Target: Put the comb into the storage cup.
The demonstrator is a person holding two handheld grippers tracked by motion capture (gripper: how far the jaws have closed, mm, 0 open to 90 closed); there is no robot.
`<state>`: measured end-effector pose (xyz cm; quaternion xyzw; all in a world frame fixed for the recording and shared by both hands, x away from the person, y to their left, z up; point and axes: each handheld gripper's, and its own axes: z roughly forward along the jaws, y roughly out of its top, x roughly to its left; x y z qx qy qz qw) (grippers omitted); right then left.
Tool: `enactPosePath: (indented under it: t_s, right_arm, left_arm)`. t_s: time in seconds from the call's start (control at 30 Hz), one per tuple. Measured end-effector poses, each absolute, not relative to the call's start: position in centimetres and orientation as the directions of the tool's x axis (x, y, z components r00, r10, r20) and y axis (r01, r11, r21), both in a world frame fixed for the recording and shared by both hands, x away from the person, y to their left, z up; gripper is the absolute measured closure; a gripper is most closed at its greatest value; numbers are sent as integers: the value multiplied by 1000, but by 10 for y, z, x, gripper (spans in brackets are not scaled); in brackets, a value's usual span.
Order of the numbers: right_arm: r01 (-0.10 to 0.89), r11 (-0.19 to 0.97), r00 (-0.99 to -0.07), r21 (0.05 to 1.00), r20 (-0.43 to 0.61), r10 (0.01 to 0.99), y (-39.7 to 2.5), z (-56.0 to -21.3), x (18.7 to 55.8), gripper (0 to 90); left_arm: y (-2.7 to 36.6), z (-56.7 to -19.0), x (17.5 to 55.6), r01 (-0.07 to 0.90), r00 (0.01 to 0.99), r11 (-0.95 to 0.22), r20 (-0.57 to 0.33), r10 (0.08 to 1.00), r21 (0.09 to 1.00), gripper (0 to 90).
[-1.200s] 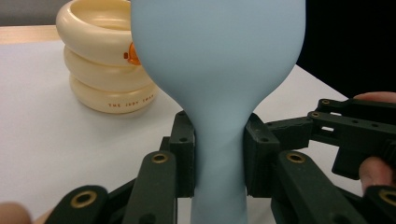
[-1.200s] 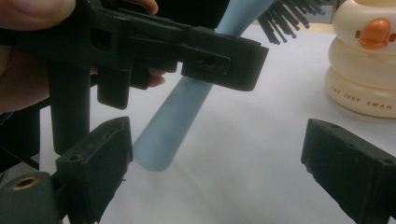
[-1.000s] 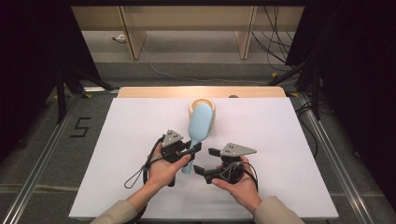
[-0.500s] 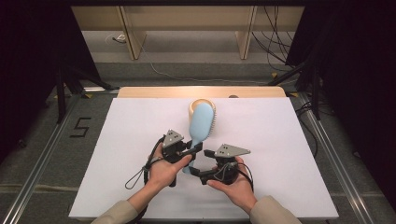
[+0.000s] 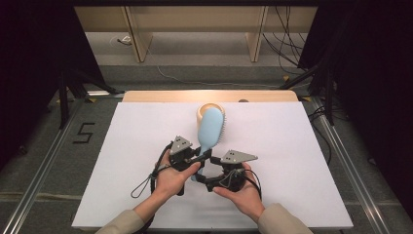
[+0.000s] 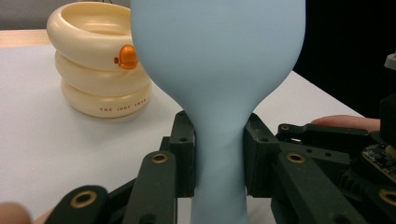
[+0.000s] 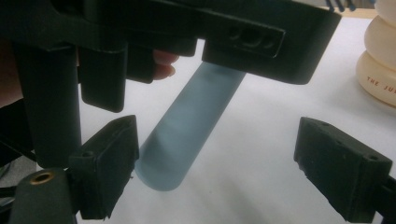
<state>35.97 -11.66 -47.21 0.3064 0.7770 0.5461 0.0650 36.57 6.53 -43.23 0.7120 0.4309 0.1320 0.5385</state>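
Observation:
A light blue hairbrush (image 5: 210, 129) lies tilted over the white table, its head resting against a cream ringed holder (image 5: 209, 110). My left gripper (image 5: 203, 156) is shut on the brush's narrow neck (image 6: 219, 158), one jaw on each side. The cream ringed holder (image 6: 100, 70) with an orange knob stands behind it to the left. My right gripper (image 5: 205, 179) is open around the handle's rounded end (image 7: 180, 144). The handle lies close to the left pad (image 7: 110, 169), far from the right pad (image 7: 343, 169). The left gripper's body (image 7: 187, 28) hangs overhead.
The white tabletop (image 5: 292, 161) has a wooden strip (image 5: 165, 96) along its far edge. Cables (image 5: 287, 53) and dark stands (image 5: 326, 87) sit beyond the table on the floor. A cable loop (image 5: 142, 184) trails from the left gripper.
My right gripper has slid a little to the left, closing in on the handle's end. The left gripper and the brush have held still.

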Motion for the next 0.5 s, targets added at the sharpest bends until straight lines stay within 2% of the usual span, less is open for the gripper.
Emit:
enactPosePath:
  t_s: [0.5]
  right_arm:
    - [416,203,-797,886,248,551,-110,-473,361,161]
  left_arm:
    - [64,-433,365,470,595,-45,-278,754,882,692]
